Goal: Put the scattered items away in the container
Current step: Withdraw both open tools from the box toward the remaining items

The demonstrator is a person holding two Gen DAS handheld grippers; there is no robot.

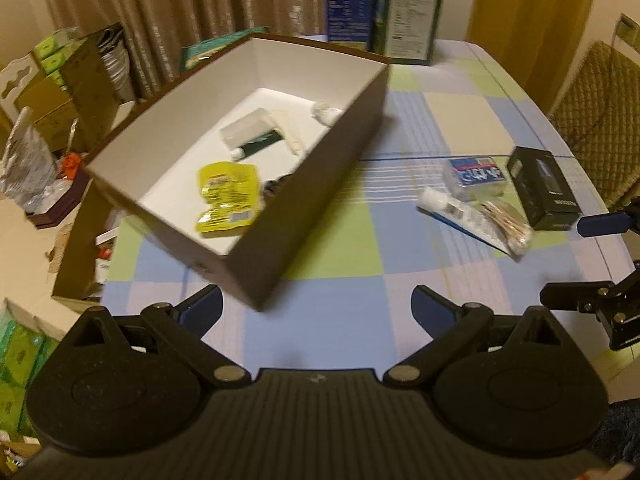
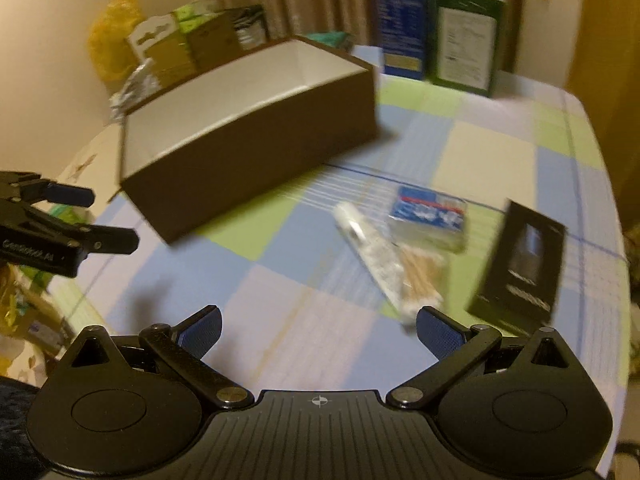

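on the counter (image 1: 332,312) with its checked cloth sits a brown box (image 1: 320,184) with white insides. inside the box lie a yellow packet (image 1: 226,196), a dark green tube (image 1: 258,144) and a small white bottle (image 1: 326,113). something dark sits beside the yellow packet, but it is too blurry to tell what it is.

the left tool (image 1: 316,306) is wide open and holds nothing. it hangs just above the counter, near the box's closest corner. the right tool (image 2: 318,328) is wide open too, and empty.

to the right of the box, well apart from it, four things lie close together: a white and blue tube (image 2: 368,252), a bag of cotton swabs (image 2: 424,276), a small blue and white pack (image 2: 430,216) and a black box (image 2: 520,264). the swab bag touches the tube, and the right tool hangs just in front of them.

two tall cartons, one blue (image 1: 348,0) and one green (image 1: 408,12), stand at the far edge behind the box.
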